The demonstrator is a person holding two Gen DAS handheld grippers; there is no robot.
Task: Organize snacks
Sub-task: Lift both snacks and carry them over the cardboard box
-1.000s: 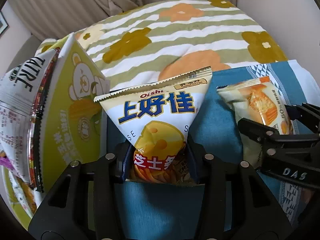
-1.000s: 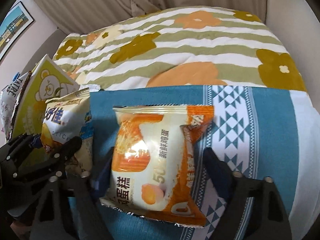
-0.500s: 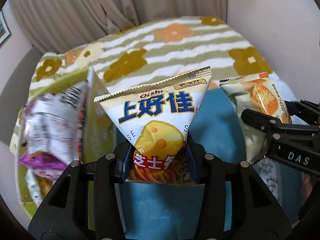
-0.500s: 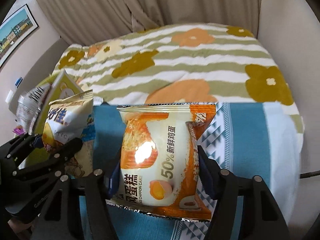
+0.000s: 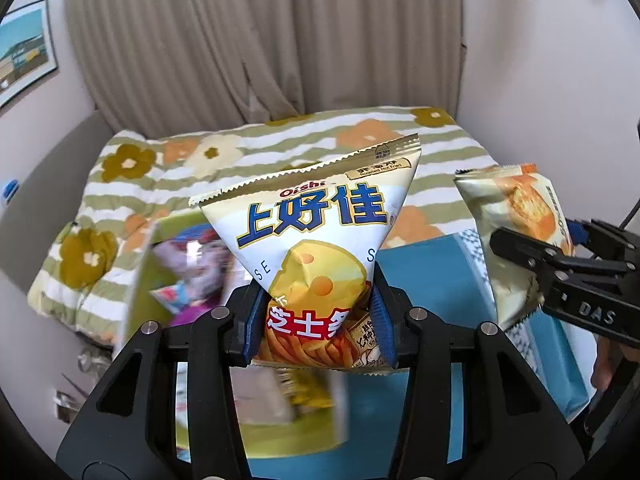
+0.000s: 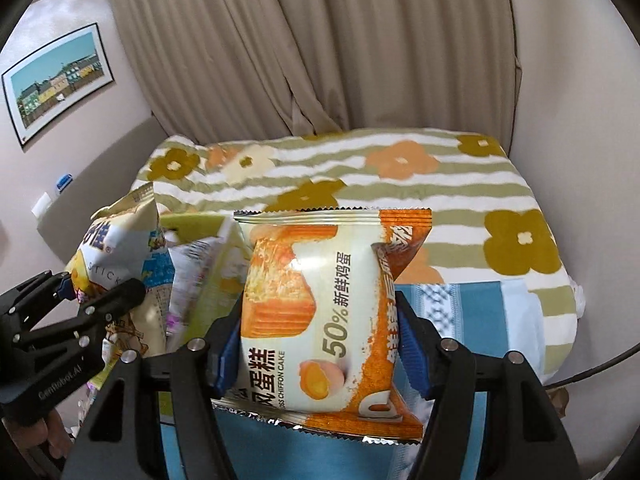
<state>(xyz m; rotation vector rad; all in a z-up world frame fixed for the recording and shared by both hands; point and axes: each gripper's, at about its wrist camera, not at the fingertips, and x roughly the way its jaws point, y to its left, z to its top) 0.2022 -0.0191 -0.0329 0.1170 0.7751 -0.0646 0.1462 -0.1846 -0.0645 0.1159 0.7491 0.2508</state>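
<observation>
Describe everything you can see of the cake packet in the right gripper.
The cake packet is a glossy, puffy pillow pack, cream with orange on its right side and bottom, with crimped, serrated seams at top and bottom. It shows a picture of sponge cake, an egg yolk, "50%", Chinese text and "CHIFFON CAKE". It stands upright, held off the blue cloth. The right gripper pinches its lower half from both sides with blue-padded fingers, denting the sides. Nothing else touches it.

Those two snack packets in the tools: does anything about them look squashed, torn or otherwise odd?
Nothing torn or spilled. The cheese stick bag is pinched hard near its bottom by the left tool, so it fans out above. The chiffon cake packet is dented at its sides in the right tool. Both seals look intact.
</observation>
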